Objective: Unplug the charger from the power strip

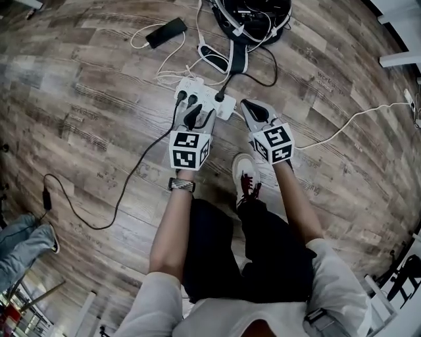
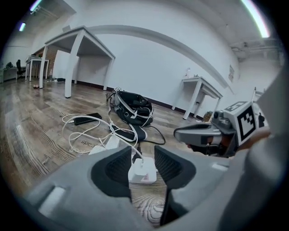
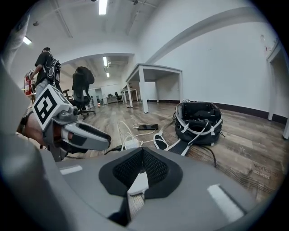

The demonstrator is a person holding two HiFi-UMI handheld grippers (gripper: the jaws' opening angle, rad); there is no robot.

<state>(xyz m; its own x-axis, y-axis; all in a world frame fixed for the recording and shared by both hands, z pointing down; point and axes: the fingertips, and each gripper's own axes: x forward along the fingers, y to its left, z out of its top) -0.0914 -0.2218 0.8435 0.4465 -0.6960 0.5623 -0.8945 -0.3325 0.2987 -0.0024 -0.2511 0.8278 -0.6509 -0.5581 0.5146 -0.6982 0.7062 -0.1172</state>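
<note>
Straddling the white charger (image 2: 142, 171), jaws apart, is the left claw (image 2: 143, 157).

We see a black backpack (image 1: 253, 16) lying on the wooden floor (image 1: 79, 92), a dark phone (image 1: 166, 32) near it, and, well apart at left, what may be a small black adapter (image 1: 47, 197). A person (image 3: 45, 63) stands beside an office chair (image 3: 82, 85).

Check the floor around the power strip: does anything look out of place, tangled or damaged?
White cables sprawl in loose, overlapping loops between the power strip and the phone, and a black bag lies open with straps spilling out. Untidy, but nothing looks damaged.
</note>
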